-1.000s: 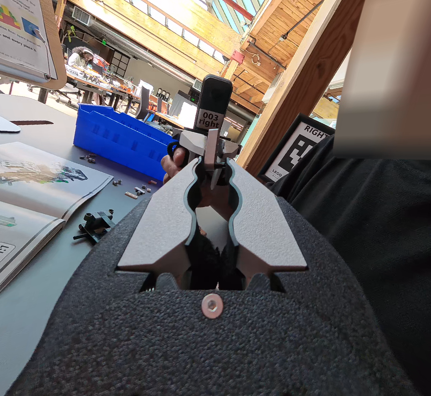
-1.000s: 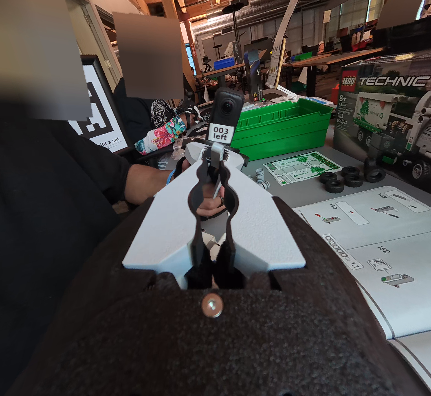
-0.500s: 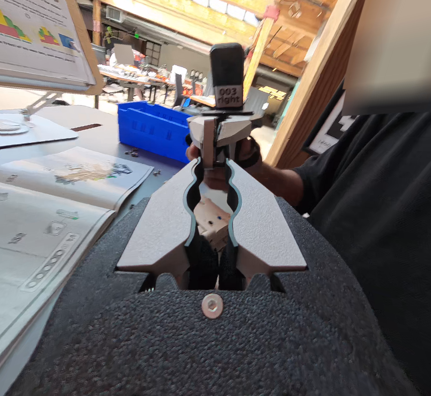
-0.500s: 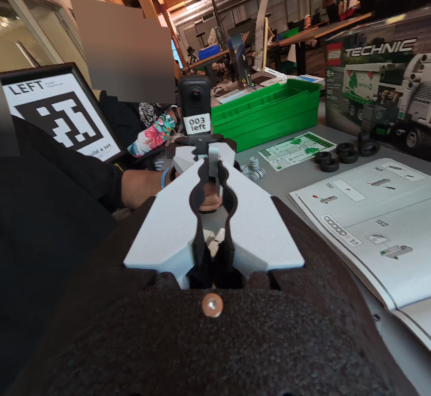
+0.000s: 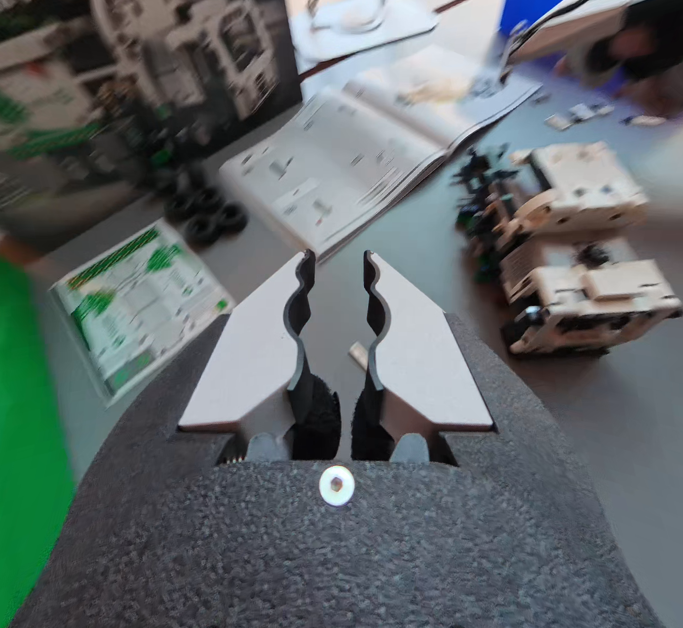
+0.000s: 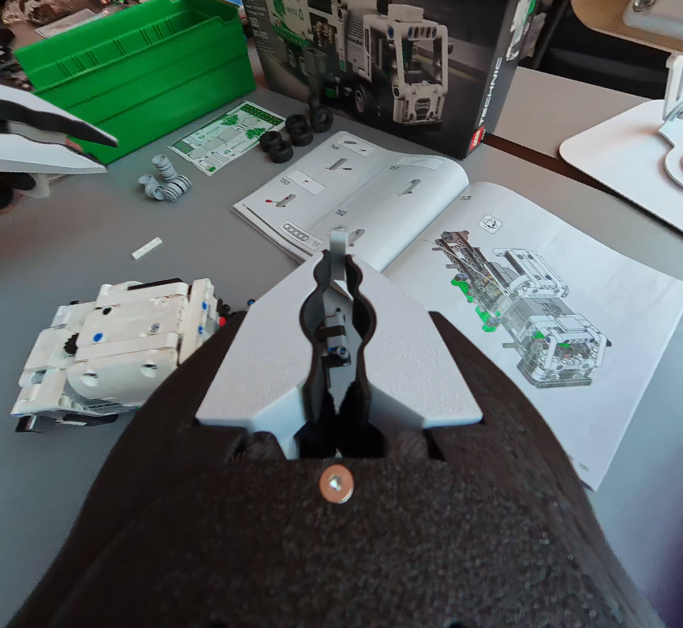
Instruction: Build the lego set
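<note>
My left gripper (image 5: 338, 255) is open and empty above the grey table, in a blurred view. The white, partly built truck model (image 5: 573, 251) lies on its side to its right. A small pale piece (image 5: 357, 351) lies on the table under the right finger. My right gripper (image 6: 337, 259) is shut on a small grey lego piece (image 6: 338, 246) that sticks out past the tips, with blue pins lower between the fingers. It hovers over the open instruction booklet (image 6: 480, 277). The truck model (image 6: 111, 351) lies to its left. The left gripper (image 6: 48, 144) shows at the far left edge.
The set's box (image 6: 369, 37) stands at the back beside a green bin (image 6: 129, 67). Black tyres (image 6: 292, 133), grey wheel hubs (image 6: 166, 181), a sticker sheet (image 6: 229, 137) and a small white plate (image 6: 147, 248) lie on the table. A white stand base (image 6: 628, 152) is at the right.
Both grippers have swung from facing each other to looking down at the table. The left jaws stand wider apart. The right gripper still holds the grey piece.
</note>
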The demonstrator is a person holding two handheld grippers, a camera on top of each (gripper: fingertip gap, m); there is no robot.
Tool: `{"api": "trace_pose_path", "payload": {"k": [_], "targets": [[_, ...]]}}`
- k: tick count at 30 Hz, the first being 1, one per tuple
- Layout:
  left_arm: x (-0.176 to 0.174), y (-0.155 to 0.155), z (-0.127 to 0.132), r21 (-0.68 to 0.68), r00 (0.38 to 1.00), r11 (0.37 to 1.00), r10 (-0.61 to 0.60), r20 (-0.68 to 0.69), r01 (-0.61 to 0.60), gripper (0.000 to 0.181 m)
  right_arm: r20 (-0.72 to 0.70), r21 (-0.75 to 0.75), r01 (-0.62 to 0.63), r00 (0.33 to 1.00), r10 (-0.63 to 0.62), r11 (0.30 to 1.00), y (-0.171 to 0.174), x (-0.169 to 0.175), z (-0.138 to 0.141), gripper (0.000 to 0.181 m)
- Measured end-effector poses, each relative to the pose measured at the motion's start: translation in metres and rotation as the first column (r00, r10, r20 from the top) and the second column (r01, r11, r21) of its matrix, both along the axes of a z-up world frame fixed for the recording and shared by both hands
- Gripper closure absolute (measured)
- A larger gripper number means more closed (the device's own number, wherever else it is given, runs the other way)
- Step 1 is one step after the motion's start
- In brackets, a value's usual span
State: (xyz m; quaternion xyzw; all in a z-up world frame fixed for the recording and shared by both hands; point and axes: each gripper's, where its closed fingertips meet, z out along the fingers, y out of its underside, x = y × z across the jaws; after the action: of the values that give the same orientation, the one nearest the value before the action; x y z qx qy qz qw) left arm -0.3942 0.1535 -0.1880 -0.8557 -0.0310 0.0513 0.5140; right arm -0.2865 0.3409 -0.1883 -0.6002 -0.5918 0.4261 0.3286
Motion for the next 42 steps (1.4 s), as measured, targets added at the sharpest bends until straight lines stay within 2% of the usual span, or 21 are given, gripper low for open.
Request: {"api": "trace_pose_path", "payload": {"k": [3,8,11,14,16,19,23,27,31,33,38,40,42], "targets": [[-0.006,-0.025,-0.012,-0.087,0.992,0.989,0.123,-0.005,-0.123,0.157,0.025,-0.020,0.026,0.999,-0.025,0.999,0.009,0.000,-0.007,0.174],[0.009,-0.030,-0.016,-0.058,0.981,0.987,0.155,0.118,-0.149,0.157,0.020,-0.088,0.026,1.000,-0.025,0.996,0.011,0.000,-0.009,0.174],[0.016,-0.022,-0.020,-0.048,0.977,0.991,0.130,0.169,-0.123,0.156,0.017,-0.091,0.032,0.999,-0.031,0.995,0.013,0.001,-0.008,0.175],[0.020,-0.011,-0.018,-0.042,0.985,0.996,0.081,0.154,-0.076,0.157,0.008,-0.091,0.026,1.000,-0.026,0.995,0.011,0.001,-0.005,0.175],[0.025,0.000,-0.009,-0.013,0.991,0.999,0.037,0.126,-0.035,0.156,-0.008,-0.095,0.012,1.000,-0.013,0.995,0.008,0.000,-0.001,0.174],[0.051,0.024,0.020,0.087,0.993,0.991,-0.108,0.056,0.103,0.153,-0.077,-0.169,-0.070,0.995,0.058,0.983,-0.010,0.000,0.014,0.174],[0.081,0.057,0.044,0.143,0.975,0.969,-0.186,-0.123,0.203,0.153,-0.219,-0.375,-0.279,0.953,0.208,0.884,-0.052,0.003,0.043,0.174],[0.105,0.085,0.053,0.180,0.948,0.952,-0.199,-0.248,0.247,0.155,-0.244,-0.491,-0.368,0.928,0.281,0.789,-0.078,0.004,0.046,0.174],[0.124,0.097,0.052,0.192,0.942,0.936,-0.251,-0.223,0.295,0.159,-0.273,-0.531,-0.416,0.909,0.315,0.739,-0.091,0.006,0.052,0.174],[0.125,0.099,0.051,0.191,0.944,0.941,-0.233,-0.232,0.279,0.161,-0.290,-0.535,-0.435,0.900,0.326,0.724,-0.095,0.008,0.056,0.174],[0.124,0.098,0.052,0.198,0.947,0.946,-0.207,-0.245,0.258,0.172,-0.302,-0.529,-0.445,0.894,0.330,0.722,-0.097,0.011,0.060,0.174],[0.125,0.096,0.055,0.225,0.953,0.938,-0.218,-0.211,0.264,0.175,-0.322,-0.499,-0.464,0.883,0.341,0.732,-0.099,0.013,0.064,0.174],[0.129,0.091,0.062,0.280,0.953,0.911,-0.287,-0.094,0.302,0.176,-0.362,-0.449,-0.514,0.853,0.377,0.731,-0.103,0.018,0.071,0.172]]}}
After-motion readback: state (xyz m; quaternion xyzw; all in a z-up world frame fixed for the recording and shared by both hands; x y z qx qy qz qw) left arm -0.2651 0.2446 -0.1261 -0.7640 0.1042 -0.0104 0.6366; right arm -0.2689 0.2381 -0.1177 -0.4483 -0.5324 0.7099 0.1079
